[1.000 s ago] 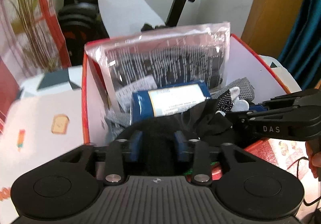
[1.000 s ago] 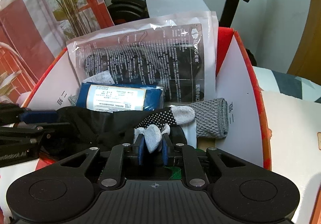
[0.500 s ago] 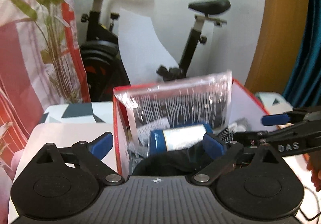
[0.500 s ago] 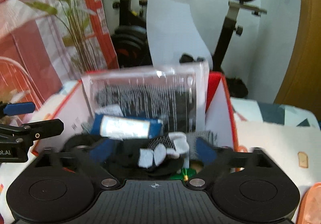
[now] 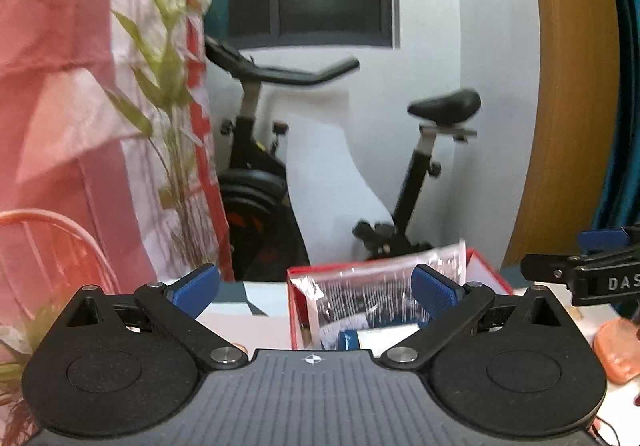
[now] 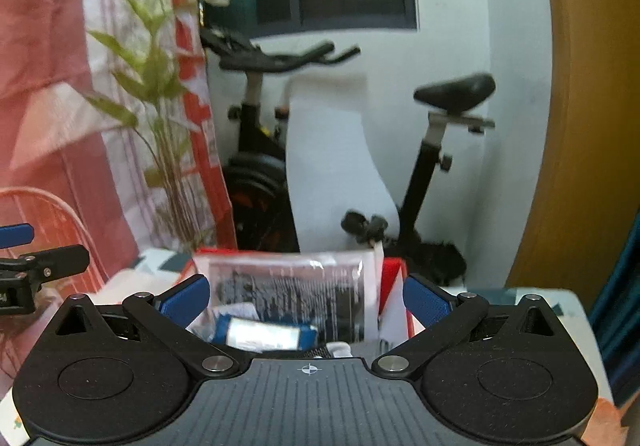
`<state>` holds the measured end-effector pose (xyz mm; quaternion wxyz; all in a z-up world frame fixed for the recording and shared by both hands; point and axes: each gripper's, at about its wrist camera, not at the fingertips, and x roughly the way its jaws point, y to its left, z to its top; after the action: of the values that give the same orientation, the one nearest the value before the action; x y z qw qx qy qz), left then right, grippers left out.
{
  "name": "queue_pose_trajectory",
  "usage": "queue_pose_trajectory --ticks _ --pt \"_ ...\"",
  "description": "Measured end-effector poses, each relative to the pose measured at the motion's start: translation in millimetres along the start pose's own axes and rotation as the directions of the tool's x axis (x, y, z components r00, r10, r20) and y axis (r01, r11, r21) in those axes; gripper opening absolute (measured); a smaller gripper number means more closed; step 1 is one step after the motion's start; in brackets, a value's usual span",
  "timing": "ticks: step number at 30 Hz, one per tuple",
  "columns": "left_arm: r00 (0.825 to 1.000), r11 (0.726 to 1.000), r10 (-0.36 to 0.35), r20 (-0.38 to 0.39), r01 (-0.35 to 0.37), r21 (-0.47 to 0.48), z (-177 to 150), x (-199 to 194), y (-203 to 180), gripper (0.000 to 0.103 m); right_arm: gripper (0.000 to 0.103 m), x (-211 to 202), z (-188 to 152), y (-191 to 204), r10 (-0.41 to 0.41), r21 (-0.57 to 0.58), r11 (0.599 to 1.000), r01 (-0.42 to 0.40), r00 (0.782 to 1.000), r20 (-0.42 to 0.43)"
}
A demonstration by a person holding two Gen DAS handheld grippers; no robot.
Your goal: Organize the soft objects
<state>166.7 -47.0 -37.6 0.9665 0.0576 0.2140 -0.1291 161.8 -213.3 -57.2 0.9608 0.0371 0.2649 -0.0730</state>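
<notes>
The left gripper (image 5: 315, 290) stands spread wide with nothing between its blue pads (image 5: 436, 291); the right gripper (image 6: 306, 297) is likewise splayed and holds nothing; each hangs above and short of the red box (image 5: 482, 269), which serves as the landmark here.

From the left wrist view the red box sits ahead, between the two fingers and lower than the pads; a clear plastic packet (image 5: 372, 292) printed with white text stands upright against the box's far wall, rising past the rim; below it, inside the box, lies a blue pouch with a white label (image 5: 376, 338), mostly hidden behind the gripper body; the right gripper's black arm marked "DAS" juts in to the right of the box, its blue pad above.

From the right wrist view the box shows its red rim (image 6: 394, 266) and white inner wall; the packet (image 6: 292, 290) leans at the back, the blue pouch (image 6: 262, 334) lies in front of it, and a scrap of white-and-grey fabric (image 6: 338, 348) peeks just beside the pouch, too hidden to name further; the left gripper's fingers show left of the box.

Beyond the box stands an exercise bike (image 6: 256, 182); left of the box rise a leafy plant (image 6: 160, 118) and a pink-and-white curtain (image 6: 44, 86).
</notes>
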Motion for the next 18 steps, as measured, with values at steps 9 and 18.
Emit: queue_pose_trajectory --ticks 9,18 --pt "0.997 0.999 0.012 0.072 -0.009 -0.032 1 -61 1 0.103 0.103 -75 5 16 -0.012 -0.031 0.999 0.016 0.993 0.117" --pt "0.991 0.999 0.019 0.132 -0.014 -0.040 -11 -107 -1 0.103 0.103 -125 -10 24 -0.028 -0.017 0.999 0.031 0.985 0.172"
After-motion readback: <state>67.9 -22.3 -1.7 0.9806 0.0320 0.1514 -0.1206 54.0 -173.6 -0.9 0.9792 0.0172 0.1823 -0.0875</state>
